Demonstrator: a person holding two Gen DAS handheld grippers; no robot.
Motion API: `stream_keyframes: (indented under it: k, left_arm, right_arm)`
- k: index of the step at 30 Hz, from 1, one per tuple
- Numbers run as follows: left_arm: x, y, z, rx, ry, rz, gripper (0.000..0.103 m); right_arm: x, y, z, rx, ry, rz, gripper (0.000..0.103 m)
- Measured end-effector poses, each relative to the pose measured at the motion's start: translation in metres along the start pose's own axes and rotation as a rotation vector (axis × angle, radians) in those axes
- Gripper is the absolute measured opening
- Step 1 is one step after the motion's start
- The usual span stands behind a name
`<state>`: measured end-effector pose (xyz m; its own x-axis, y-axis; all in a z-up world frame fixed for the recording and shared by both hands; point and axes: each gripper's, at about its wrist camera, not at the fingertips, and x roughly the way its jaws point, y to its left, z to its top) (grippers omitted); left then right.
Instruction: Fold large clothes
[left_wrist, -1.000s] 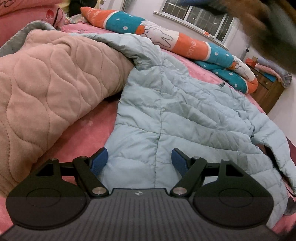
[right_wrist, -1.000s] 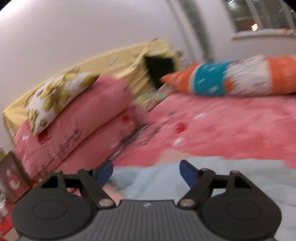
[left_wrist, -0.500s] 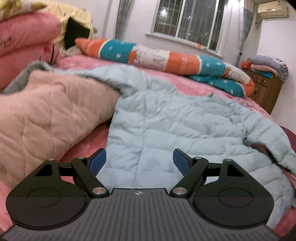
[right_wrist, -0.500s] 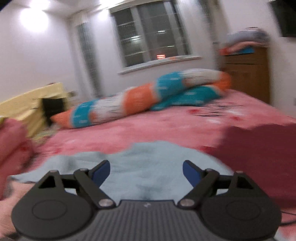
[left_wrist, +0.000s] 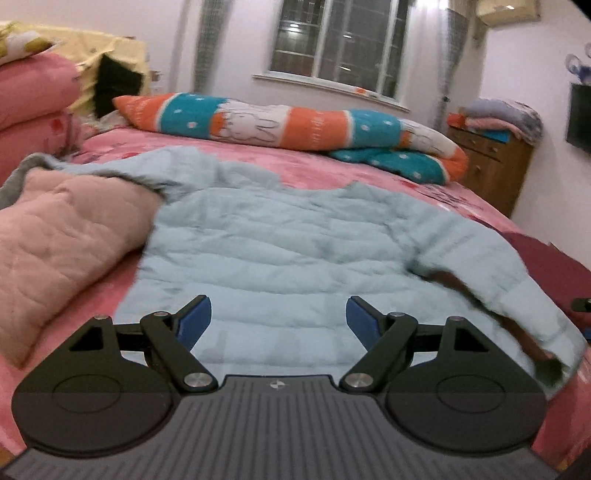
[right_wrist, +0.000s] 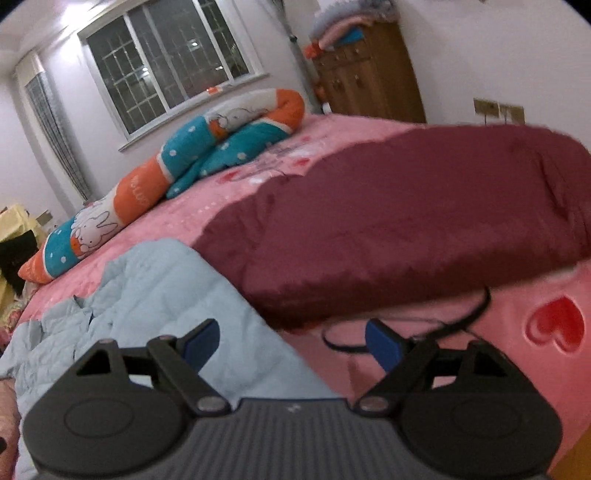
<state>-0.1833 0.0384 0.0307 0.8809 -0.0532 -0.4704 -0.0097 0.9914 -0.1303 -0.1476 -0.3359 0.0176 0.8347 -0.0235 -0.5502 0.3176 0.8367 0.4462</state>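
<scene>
A light blue puffer jacket (left_wrist: 295, 243) lies spread flat on the pink bed (left_wrist: 388, 177), back up, one sleeve trailing to the lower right. My left gripper (left_wrist: 279, 319) hovers over its near hem, open, nothing between the blue pads. In the right wrist view the same jacket (right_wrist: 155, 295) shows at the lower left, its sleeve running under the gripper body. My right gripper (right_wrist: 291, 341) is open above the sleeve's edge and the pink sheet, beside a dark red garment (right_wrist: 406, 221). No pad touches cloth.
A pink quilted blanket (left_wrist: 62, 236) is bunched on the left of the jacket. A long orange and teal rabbit-print pillow (left_wrist: 280, 122) lies along the bed's far side. A wooden dresser (left_wrist: 491, 166) stands far right. A black strap (right_wrist: 443, 325) lies by the red garment.
The right gripper swung from the pillows at the bed's head across to the jacket's sleeve and the dark red garment, dropping lower. The left gripper pulled back and rose slightly; the jacket looks flatter.
</scene>
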Motion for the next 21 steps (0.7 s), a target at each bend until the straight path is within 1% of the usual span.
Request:
stream_keyframes:
  k: [5, 8, 14, 19, 20, 21]
  left_arm:
    - [-0.001, -0.024, -0.006, 0.056, 0.017, -0.033, 0.099]
    - [-0.003, -0.038, -0.011, 0.088, 0.028, -0.052, 0.099]
    - [-0.009, -0.065, -0.025, 0.149, 0.071, -0.108, 0.099]
    - [-0.011, -0.089, -0.039, 0.229, 0.102, -0.164, 0.099]
    - [-0.012, -0.093, -0.042, 0.245, 0.107, -0.179, 0.099]
    - [-0.012, -0.099, -0.045, 0.263, 0.114, -0.195, 0.099]
  right_arm:
    - [-0.004, -0.012, -0.013, 0.098, 0.1, 0.064, 0.086]
    - [-0.007, -0.013, -0.019, 0.142, 0.142, 0.112, 0.086]
    - [-0.002, -0.023, -0.027, 0.213, 0.186, 0.142, 0.086]
    - [0.005, -0.02, -0.028, 0.192, 0.195, 0.132, 0.086]
    - [0.006, -0.019, -0.028, 0.184, 0.195, 0.136, 0.083]
    - [0.008, -0.017, -0.028, 0.168, 0.195, 0.14, 0.069]
